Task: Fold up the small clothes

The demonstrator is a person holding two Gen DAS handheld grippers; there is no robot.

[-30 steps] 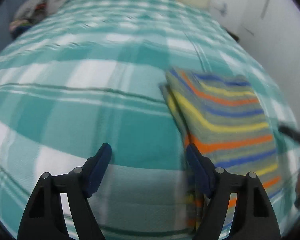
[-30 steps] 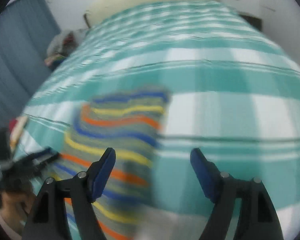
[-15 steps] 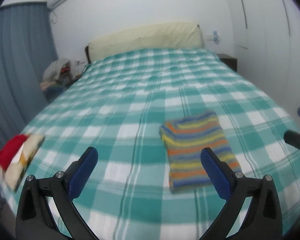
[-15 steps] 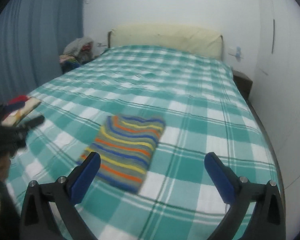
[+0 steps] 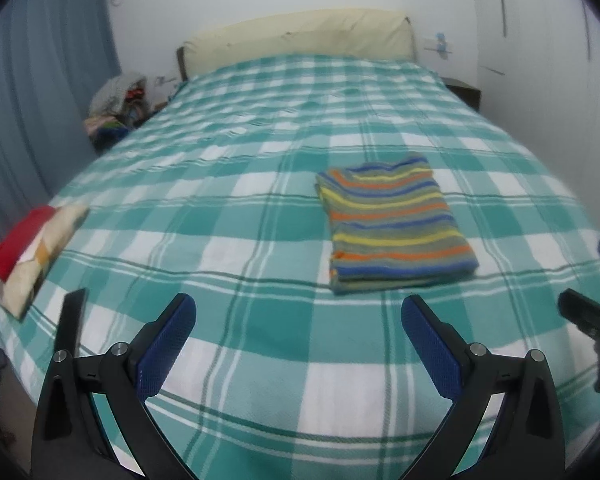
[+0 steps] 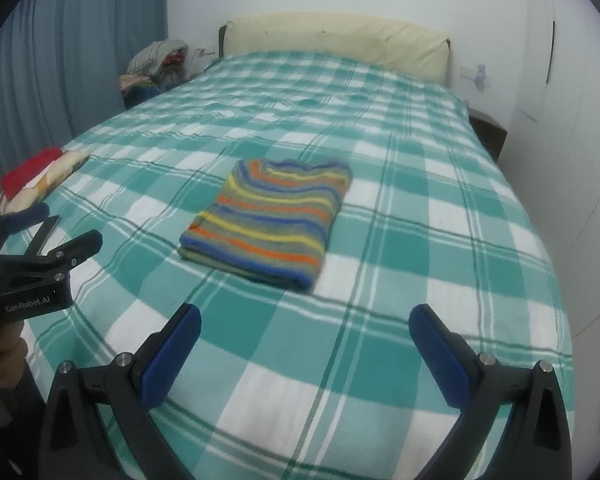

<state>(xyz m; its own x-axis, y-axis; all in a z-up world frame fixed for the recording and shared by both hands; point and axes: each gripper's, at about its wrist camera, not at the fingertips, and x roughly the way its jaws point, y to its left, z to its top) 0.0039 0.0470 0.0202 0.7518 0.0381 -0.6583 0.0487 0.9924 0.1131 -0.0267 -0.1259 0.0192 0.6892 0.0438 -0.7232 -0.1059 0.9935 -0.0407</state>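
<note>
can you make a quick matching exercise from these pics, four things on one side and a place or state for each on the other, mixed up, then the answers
Things:
1. striped garment
2. red and cream folded item
3. cream headboard
4. left hand-held gripper

Place or state:
A. at the far end of the bed
B. open, holding nothing
C. folded, lying mid-bed on the checked cover
D. near the bed's left edge

Pairs: 1-C, 2-D, 3-A, 4-B
</note>
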